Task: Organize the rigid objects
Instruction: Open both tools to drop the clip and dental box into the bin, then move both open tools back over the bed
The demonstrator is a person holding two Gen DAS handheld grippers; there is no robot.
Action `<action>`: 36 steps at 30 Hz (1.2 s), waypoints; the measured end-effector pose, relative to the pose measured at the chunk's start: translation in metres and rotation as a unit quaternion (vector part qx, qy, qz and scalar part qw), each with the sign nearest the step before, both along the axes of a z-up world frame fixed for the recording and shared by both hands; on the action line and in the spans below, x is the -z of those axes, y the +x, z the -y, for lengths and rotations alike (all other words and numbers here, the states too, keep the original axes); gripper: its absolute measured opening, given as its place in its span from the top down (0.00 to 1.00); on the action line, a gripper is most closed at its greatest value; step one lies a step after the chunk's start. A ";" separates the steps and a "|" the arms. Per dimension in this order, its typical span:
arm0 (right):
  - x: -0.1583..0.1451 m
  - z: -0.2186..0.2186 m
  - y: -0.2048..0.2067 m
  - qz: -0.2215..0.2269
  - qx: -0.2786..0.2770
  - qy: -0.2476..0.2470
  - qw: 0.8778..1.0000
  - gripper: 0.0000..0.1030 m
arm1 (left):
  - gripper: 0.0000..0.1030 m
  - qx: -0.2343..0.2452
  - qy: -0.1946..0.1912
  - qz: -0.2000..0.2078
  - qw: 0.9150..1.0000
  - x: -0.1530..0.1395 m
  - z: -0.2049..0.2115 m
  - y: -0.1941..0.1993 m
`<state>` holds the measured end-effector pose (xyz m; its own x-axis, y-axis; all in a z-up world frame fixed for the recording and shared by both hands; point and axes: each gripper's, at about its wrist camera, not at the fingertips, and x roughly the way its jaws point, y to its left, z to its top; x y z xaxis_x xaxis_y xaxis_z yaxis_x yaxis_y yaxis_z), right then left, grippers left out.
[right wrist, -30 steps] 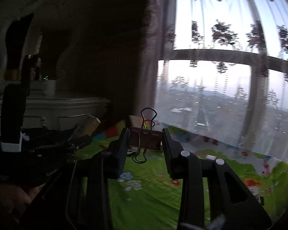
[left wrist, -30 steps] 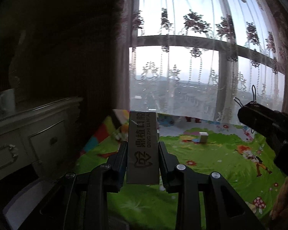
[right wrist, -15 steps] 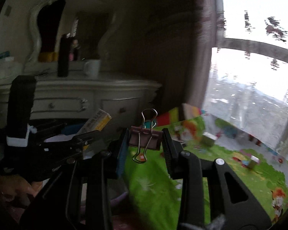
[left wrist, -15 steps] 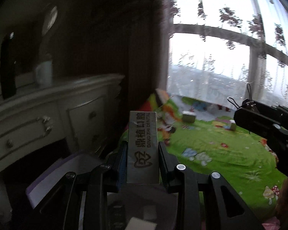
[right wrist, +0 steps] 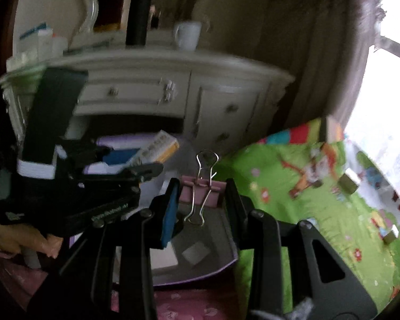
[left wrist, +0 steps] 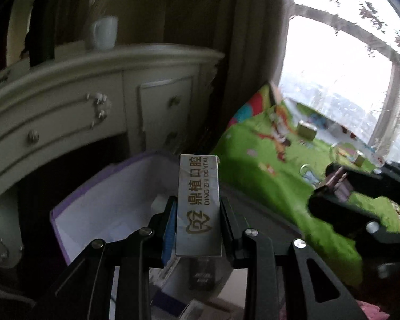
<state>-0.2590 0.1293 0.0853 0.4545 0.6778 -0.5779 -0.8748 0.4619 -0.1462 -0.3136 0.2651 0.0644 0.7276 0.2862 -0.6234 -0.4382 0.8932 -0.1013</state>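
Observation:
My left gripper point(left wrist: 198, 208) is shut on a slim grey dental box point(left wrist: 198, 205) with Chinese lettering, held over an open white box with purple edges point(left wrist: 93, 208). My right gripper point(right wrist: 201, 194) is shut on a pink binder clip point(right wrist: 201, 193) with wire handles, held above the same purple-edged box point(right wrist: 226, 261). Each gripper shows in the other's view: the right gripper at the right point(left wrist: 341, 186), the left gripper with its box at the left point(right wrist: 157, 149). Small flat items lie inside the box.
A white dresser point(left wrist: 93, 101) with drawers stands behind the box, with a white mug point(left wrist: 104, 33) and a dark bottle point(right wrist: 138, 16) on top. A green cartoon play mat point(left wrist: 280, 181) with small blocks point(left wrist: 306, 130) lies to the right, before a bright window.
Both grippers have swung left and down from the play mat and window to above the purple-edged box, each still holding its object.

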 end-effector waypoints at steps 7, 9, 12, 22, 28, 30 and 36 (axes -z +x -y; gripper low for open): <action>0.038 -0.028 0.001 -0.036 -0.032 -0.046 0.998 0.63 | 0.69 -0.032 -0.018 -0.040 0.999 0.021 -0.018 -0.007; 0.041 -0.030 -0.001 -0.037 -0.037 -0.048 0.997 0.63 | 0.69 -0.039 -0.016 -0.045 0.998 0.022 -0.021 -0.008; 0.043 -0.030 0.000 -0.049 -0.047 -0.042 0.997 0.62 | 0.68 -0.056 -0.011 -0.055 0.997 0.023 -0.023 -0.008; 0.023 0.027 0.037 -0.086 0.034 0.023 0.995 0.22 | 0.13 -0.070 0.038 -0.064 0.995 0.007 -0.001 0.008; 0.020 0.120 0.090 -0.072 0.178 0.025 0.981 0.11 | 0.13 0.029 -0.002 -0.070 0.997 0.004 0.044 0.059; 0.033 0.162 0.114 -0.088 0.244 0.010 0.966 0.10 | 0.13 0.104 -0.030 -0.079 0.991 0.008 0.076 0.096; 0.067 0.286 0.187 -0.151 0.420 -0.008 0.895 0.10 | 0.13 0.232 -0.061 -0.110 0.965 0.034 0.163 0.216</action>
<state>-0.0715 -0.1571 0.0179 0.6210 0.1601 -0.7673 -0.2202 0.9751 0.0252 -0.0979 0.1026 0.0309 0.6058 -0.1224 -0.7861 -0.0177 0.9858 -0.1672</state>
